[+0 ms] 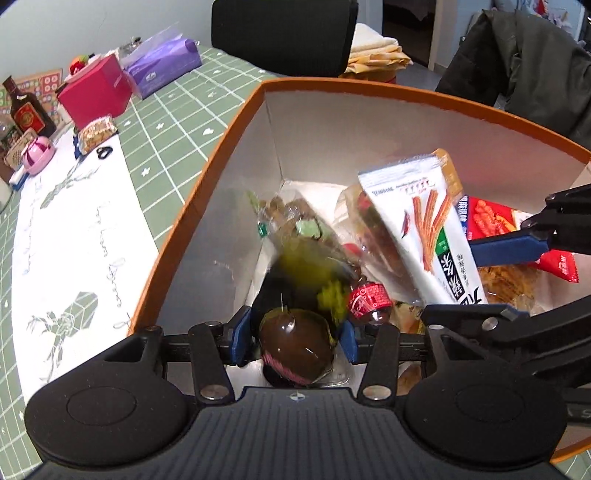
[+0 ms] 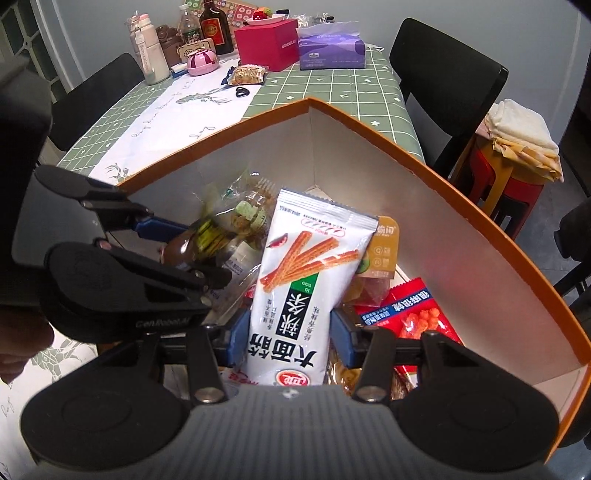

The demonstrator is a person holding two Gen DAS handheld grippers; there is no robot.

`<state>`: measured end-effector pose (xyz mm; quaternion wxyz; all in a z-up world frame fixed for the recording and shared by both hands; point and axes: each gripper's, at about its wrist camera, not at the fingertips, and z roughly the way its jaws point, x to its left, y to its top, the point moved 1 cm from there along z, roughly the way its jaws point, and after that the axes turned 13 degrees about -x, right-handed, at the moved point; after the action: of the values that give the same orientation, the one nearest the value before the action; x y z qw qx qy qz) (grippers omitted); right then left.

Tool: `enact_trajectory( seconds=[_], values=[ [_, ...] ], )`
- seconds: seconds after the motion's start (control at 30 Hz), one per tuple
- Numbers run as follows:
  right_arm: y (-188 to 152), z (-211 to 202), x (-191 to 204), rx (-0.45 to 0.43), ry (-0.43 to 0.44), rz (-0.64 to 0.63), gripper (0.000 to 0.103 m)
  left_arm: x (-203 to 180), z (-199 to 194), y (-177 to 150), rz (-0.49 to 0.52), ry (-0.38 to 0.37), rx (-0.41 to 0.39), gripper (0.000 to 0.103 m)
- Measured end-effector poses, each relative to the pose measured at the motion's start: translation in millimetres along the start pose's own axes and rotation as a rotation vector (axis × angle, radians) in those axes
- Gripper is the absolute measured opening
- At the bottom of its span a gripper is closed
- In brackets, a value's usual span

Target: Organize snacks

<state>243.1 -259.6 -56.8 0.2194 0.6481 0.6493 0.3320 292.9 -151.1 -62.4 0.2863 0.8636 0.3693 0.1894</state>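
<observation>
An orange-rimmed box (image 1: 236,110) with white inner walls (image 2: 424,206) holds several snack packets. My left gripper (image 1: 293,332) is shut on a dark brown and green packet (image 1: 295,343) over the box's left side; this gripper and its packet (image 2: 199,240) also show in the right wrist view. My right gripper (image 2: 291,336) is shut on a white spicy-stick packet (image 2: 295,280), held upright over the box; it also shows in the left wrist view (image 1: 413,221). A red packet (image 2: 413,314) and a clear nut packet (image 1: 295,218) lie in the box.
The box stands on a green checked tablecloth (image 2: 351,88) with a white runner (image 1: 74,236). At the far end are a red box (image 2: 266,44), a purple tissue pack (image 2: 330,50), a loose snack packet (image 2: 249,74), bottles (image 2: 214,26) and a pink pot (image 2: 202,62). Black chairs (image 2: 443,96) stand around.
</observation>
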Motion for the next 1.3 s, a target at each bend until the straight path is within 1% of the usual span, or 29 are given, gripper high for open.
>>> enact_trajectory(
  seconds=[0.13,0.23,0.37,0.5,0.53,0.57,0.6,0.63,0.73,0.9,1.07,1.13,1.2,1.23,1.3],
  values=[
    [0,2,0,0.009,0.003,-0.005,0.047,1,0,-2,-0.028,-0.003,0.009,0.058],
    [0,4,3,0.026,-0.005,-0.026,0.048,0,-3,-2,-0.016,0.005,0.009,0.059],
    [1,9,4,0.054,-0.006,-0.022,0.048,-2,-9,-2,0.009,0.022,0.007,0.058],
    [0,12,4,0.053,-0.004,-0.013,0.050,0,-20,0,0.012,0.027,-0.007,0.058],
    [0,11,3,0.051,0.000,-0.009,0.051,1,-24,0,0.016,0.034,-0.014,0.059],
    [0,10,2,0.046,0.006,0.004,0.053,1,-27,1,0.020,0.049,-0.020,0.063],
    [0,9,0,0.042,0.014,0.023,0.054,1,-31,2,0.024,0.059,-0.028,0.065],
    [1,7,-2,0.036,0.021,0.041,0.055,1,-35,2,0.026,0.059,-0.038,0.066],
    [3,-3,-6,0.010,0.037,0.088,0.056,1,-48,7,0.019,0.049,-0.078,0.067],
    [7,-26,-7,-0.044,0.053,0.125,0.054,-3,-66,13,0.005,0.056,-0.117,0.067],
    [11,-49,-9,-0.102,0.109,0.174,0.055,0,-85,17,-0.042,0.066,-0.162,0.068],
    [14,-60,-11,-0.139,0.146,0.216,0.054,-1,-94,17,-0.038,0.070,-0.177,0.070],
    [16,-72,-12,-0.176,0.178,0.254,0.054,-6,-105,13,-0.029,0.075,-0.200,0.074],
    [17,-77,-11,-0.191,0.177,0.255,0.054,-8,-111,10,-0.030,0.076,-0.211,0.075],
    [18,-90,-6,-0.216,0.160,0.237,0.054,-13,-123,4,-0.050,0.058,-0.238,0.081]
  ],
)
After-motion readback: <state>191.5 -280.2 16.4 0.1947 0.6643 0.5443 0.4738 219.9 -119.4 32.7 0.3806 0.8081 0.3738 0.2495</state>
